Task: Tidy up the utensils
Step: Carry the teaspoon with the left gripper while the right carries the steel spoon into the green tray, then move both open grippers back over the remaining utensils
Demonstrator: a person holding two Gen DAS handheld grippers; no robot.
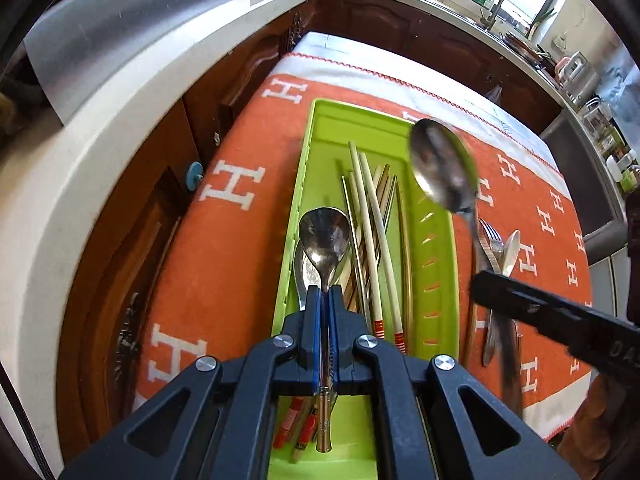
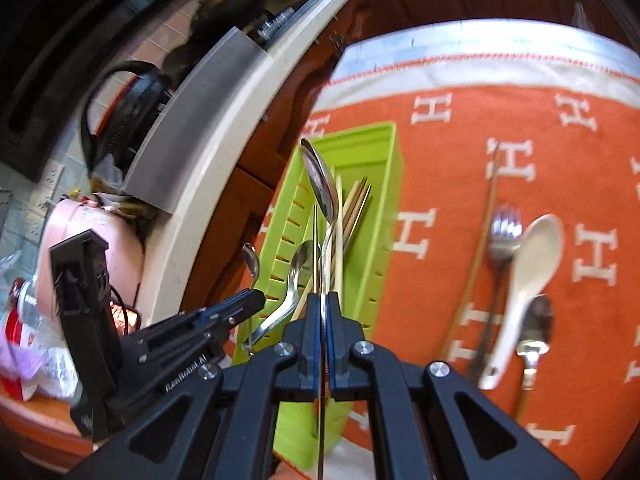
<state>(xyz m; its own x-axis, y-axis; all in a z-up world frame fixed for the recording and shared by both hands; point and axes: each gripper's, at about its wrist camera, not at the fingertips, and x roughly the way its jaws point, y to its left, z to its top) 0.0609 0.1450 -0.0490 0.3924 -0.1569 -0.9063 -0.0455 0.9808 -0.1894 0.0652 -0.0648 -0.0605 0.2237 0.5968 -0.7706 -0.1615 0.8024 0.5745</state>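
Up close, the left gripper (image 1: 325, 294) is clenched on the handle of a steel spoon (image 1: 325, 236), whose bowl juts out past the fingertips and faces up over the near part of the green tray (image 1: 320, 120). Beneath that spoon a second metal spoon (image 1: 302, 276) lies in the tray's left side. Just to its right, still inside the tray, rests a bundle of chopsticks (image 1: 374, 220), pale and metal ones mixed, their near ends banded in red.

Likewise, the right gripper (image 2: 324, 300) is clamped on the stem of a large steel spoon (image 2: 320, 180), seen edge-on in its own camera with the bowl raised above the tray (image 2: 384, 216). From the left wrist view this large spoon (image 1: 444, 164) hangs in the air over the tray's right rim, blurred.

Farther out, to the right of the tray, loose utensils lie on the orange cloth (image 2: 460, 120) patterned with white H letters: a single thin chopstick (image 2: 476, 264), a fork (image 2: 504, 232), a white ceramic spoon (image 2: 528, 264) and a small metal spoon (image 2: 536, 328), close together. A pale countertop (image 1: 100, 128) curves along the left and far sides.
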